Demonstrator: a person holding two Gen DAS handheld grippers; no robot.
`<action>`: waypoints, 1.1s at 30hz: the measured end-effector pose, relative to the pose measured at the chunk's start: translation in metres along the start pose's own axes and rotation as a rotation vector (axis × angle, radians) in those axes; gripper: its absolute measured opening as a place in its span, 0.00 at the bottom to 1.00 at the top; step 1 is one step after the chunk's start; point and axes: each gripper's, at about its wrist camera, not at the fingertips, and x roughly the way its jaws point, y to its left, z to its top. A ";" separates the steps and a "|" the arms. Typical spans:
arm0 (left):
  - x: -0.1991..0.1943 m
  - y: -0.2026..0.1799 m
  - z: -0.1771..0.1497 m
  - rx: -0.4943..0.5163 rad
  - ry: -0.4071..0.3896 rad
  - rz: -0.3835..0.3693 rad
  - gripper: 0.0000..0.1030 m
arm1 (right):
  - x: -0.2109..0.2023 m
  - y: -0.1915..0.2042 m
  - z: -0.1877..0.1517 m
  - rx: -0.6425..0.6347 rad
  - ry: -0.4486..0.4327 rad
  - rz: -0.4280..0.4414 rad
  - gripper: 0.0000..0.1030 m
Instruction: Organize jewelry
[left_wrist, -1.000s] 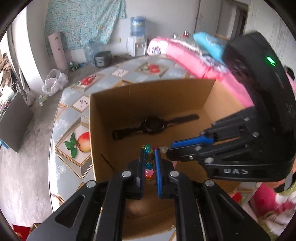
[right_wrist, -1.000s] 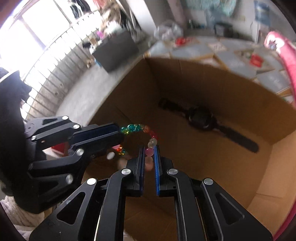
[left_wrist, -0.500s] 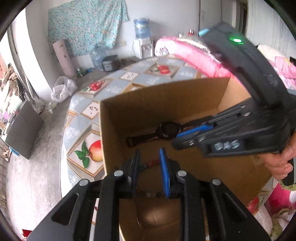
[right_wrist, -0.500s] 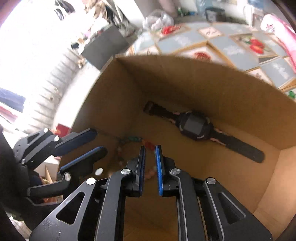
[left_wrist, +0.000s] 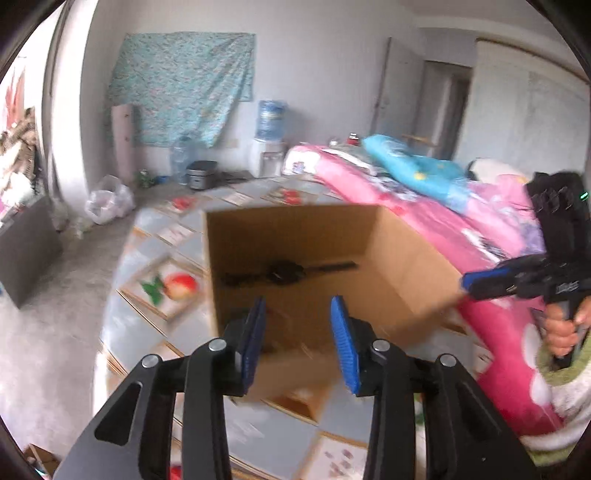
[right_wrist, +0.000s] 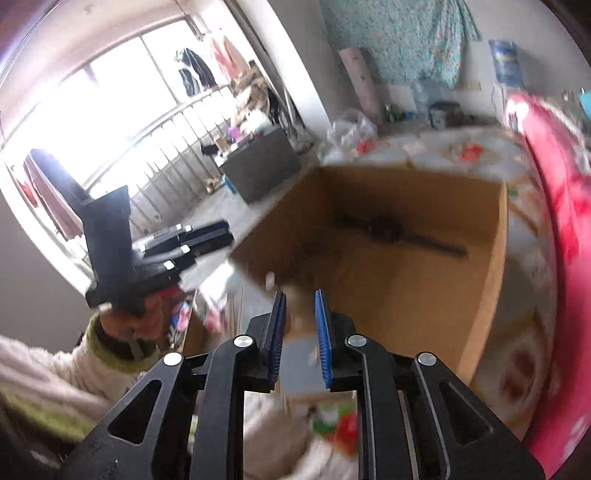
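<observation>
A brown cardboard box (left_wrist: 402, 273) stands open on the tabletop (left_wrist: 147, 332), whose cover is printed with fruit panels. On the box floor, toward the far wall, lies a black wristwatch (left_wrist: 284, 273) stretched out flat with its strap ends pointing to either side; the right wrist view shows the same watch (right_wrist: 395, 234) lying at a slant. Both views are blurred, and no other jewelry can be made out in the box. A pink blanket (left_wrist: 424, 218) lies heaped beyond the box on its right side.

The left hand-held gripper (left_wrist: 298, 343) hangs above the near edge of the box, tilted down toward the opening. Its blue-padded fingers stand wide apart with nothing between them. In the right wrist view the same left hand-held gripper (right_wrist: 221, 232) appears off to the left of the box, held by a hand (right_wrist: 133, 321) in a cream sleeve with a green cuff.

The right hand-held gripper (right_wrist: 299, 332) points at the near wall of the box from outside it, its blue pads parted by a moderate gap and gripping nothing. Seen from the left wrist camera, that right hand-held gripper (left_wrist: 469, 282) sits just beside the box's right corner, clear of the opening, with the person's hand (left_wrist: 563, 328) wrapped around its handle below.
</observation>
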 end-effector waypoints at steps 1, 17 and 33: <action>0.002 -0.008 -0.013 0.000 0.016 -0.021 0.35 | 0.004 -0.004 -0.009 0.026 0.020 -0.018 0.18; 0.052 -0.027 -0.052 0.008 0.098 0.073 0.35 | 0.030 -0.058 -0.026 0.232 0.008 -0.168 0.19; 0.071 -0.056 -0.089 0.045 0.175 -0.025 0.35 | 0.108 0.016 -0.076 -0.379 0.185 -0.382 0.24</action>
